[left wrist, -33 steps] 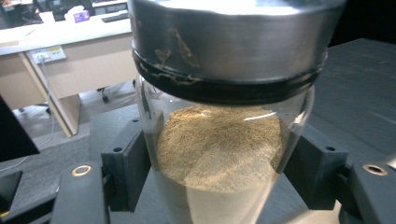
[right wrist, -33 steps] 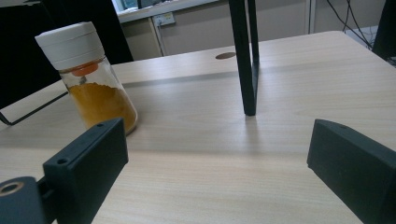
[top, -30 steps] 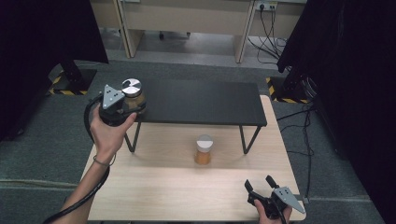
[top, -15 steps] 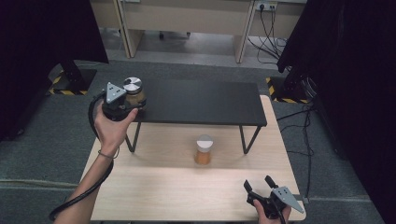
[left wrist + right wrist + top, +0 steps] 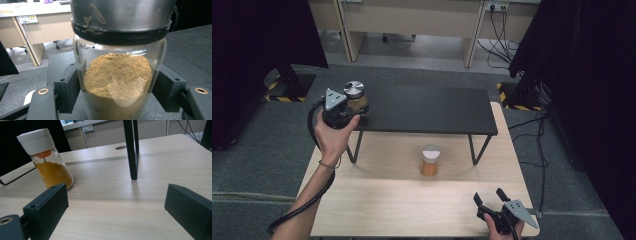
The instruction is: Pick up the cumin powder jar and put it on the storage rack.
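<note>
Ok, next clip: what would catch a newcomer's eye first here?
The left tool grips a steel-lidded glass jar of tan powder at the left end of the black shelf. A white-capped jar of orange powder stands alone on the wooden table, while the right tool waits open near the front edge.

I see a clear glass jar (image 5: 117, 82) of tan-brown powder with a silver metal lid (image 5: 354, 89), gripped between black jaws. A second jar (image 5: 48, 161) holds orange-yellow powder under a white cap. The shelf (image 5: 427, 110) is black, the table (image 5: 412, 200) pale wood-grain, the floor (image 5: 257, 150) grey carpet, with yellow-black striped tape (image 5: 279, 92).
</note>
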A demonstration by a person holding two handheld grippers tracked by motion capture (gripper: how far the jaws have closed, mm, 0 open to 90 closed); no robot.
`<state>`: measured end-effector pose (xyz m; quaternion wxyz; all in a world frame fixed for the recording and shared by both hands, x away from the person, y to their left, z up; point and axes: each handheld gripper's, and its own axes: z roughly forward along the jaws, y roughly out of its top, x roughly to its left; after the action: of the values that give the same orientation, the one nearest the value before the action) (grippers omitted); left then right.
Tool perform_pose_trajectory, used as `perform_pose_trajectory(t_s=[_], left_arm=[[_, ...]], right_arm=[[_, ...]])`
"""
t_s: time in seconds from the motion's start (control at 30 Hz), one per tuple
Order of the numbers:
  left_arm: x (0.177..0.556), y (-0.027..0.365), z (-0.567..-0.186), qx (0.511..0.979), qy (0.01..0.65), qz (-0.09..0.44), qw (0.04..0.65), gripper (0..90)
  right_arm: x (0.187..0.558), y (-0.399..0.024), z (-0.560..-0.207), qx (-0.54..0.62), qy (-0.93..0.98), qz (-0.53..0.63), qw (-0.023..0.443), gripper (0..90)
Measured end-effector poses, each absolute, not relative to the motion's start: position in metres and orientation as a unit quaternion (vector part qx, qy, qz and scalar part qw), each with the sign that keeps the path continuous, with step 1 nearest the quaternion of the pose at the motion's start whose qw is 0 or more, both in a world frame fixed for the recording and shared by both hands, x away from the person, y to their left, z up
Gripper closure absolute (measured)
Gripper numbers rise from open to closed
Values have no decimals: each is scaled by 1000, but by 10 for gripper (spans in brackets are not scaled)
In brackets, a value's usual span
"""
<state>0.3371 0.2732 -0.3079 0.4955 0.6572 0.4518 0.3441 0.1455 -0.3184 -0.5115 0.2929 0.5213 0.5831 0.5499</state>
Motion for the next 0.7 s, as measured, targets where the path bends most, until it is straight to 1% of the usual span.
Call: perform_pose_trajectory(t_s=[0.57, 0.6, 0.63, 0.7], left_arm=[[338, 274, -308, 658, 451, 343, 496, 296], [338, 274, -308, 656, 455, 343, 495, 276], [338, 275, -310, 651, 460, 341, 498, 231], [337, 279, -314, 644, 463, 336, 509, 180]], right_arm=[[144, -319, -510, 518, 583, 552, 295, 53], [144, -319, -510, 519, 582, 552, 295, 53], [143, -319, -510, 519, 582, 552, 295, 53], [143, -319, -510, 518, 582, 553, 296, 53]])
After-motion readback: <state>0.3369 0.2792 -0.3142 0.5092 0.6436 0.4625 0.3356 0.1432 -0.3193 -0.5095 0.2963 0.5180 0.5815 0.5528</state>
